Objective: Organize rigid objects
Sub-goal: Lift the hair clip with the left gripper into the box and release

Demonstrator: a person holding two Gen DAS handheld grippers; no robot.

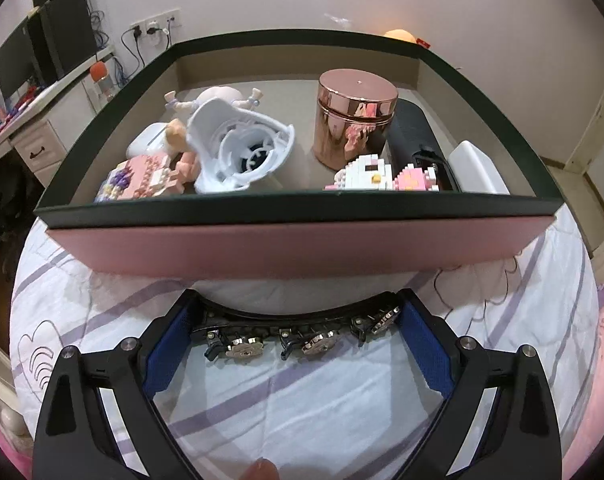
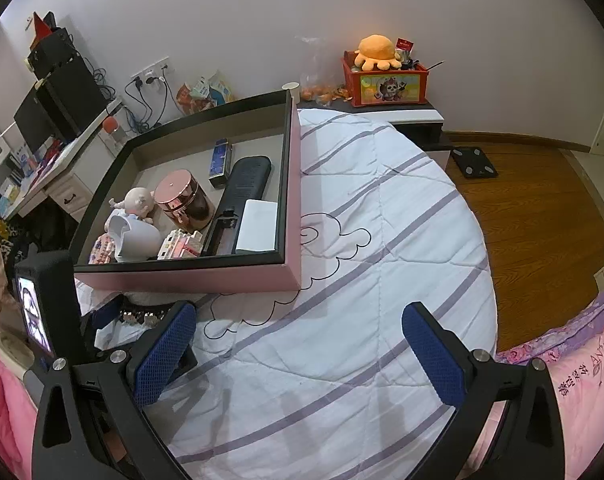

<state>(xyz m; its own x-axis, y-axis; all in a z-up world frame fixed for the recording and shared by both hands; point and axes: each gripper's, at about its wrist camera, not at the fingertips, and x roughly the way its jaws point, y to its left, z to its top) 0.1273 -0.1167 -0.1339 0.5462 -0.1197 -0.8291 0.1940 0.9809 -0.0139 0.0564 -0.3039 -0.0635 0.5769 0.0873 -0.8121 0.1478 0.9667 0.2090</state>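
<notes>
A pink box with a dark rim (image 1: 294, 210) (image 2: 290, 184) sits on the bed and holds a rose-gold canister (image 1: 354, 120) (image 2: 184, 200), a white plastic shell (image 1: 242, 152), a doll (image 2: 136, 202), brick figures (image 1: 366, 174), a black case (image 2: 244, 196) and a white box (image 2: 258, 226). My left gripper (image 1: 298, 336) holds a black strip with metal studs (image 1: 302, 338) between its blue pads, just in front of the box. My right gripper (image 2: 302, 356) is open and empty over the quilt, right of the box.
The white quilt with purple stripes (image 2: 362, 280) covers the bed. A desk with monitors (image 2: 42, 120) stands at the left. A nightstand with a red toy crate (image 2: 386, 84) is at the back. Wooden floor (image 2: 542, 208) lies to the right.
</notes>
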